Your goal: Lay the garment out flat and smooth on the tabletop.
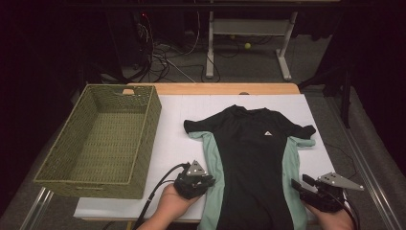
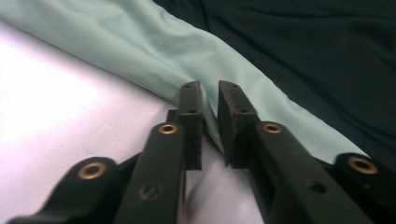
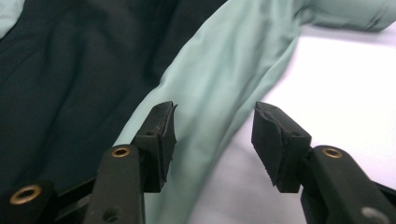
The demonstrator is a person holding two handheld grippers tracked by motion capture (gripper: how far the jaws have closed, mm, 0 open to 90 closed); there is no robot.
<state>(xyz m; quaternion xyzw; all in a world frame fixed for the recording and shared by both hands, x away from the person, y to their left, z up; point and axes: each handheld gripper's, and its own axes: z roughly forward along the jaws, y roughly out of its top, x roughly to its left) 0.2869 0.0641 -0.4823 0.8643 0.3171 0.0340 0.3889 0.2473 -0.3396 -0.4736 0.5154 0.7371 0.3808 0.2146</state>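
Shirt (image 1: 251, 163) is spread flat, front up, on the white surface (image 1: 167, 143) beside the wicker basket (image 1: 103, 139). Its mint side edge is pinched in the nearly closed left claw (image 2: 209, 100); the right claw (image 3: 215, 126) is held open, straddling the opposite edge, likely for a matching grip.

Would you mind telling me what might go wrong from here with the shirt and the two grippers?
The left gripper has pinched just a thin edge of the shirt's mint side panel, so the cloth may slip out when lifted. The right gripper is open over the other side, so lifting now could drag the shirt askew.
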